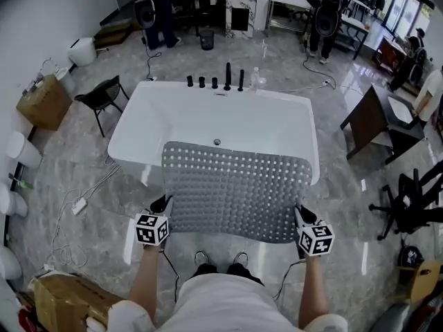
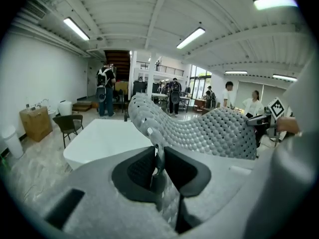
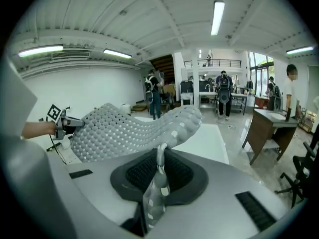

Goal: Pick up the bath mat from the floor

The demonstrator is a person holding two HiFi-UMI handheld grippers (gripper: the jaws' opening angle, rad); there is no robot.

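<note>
Grey bath mat (image 1: pixel 235 189), pinched by left tongs (image 1: pixel 165 204) and right tongs (image 1: pixel 300 215), hangs before white bathtub (image 1: pixel 208 116).

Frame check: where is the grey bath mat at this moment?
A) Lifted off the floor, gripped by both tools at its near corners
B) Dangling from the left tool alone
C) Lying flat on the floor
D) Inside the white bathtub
A: the bath mat is spread in the air, with the left tool and the right tool each pinching a near corner.

White bathtub (image 1: pixel 208 126) on grey marble floor (image 1: pixel 83 178).
</note>
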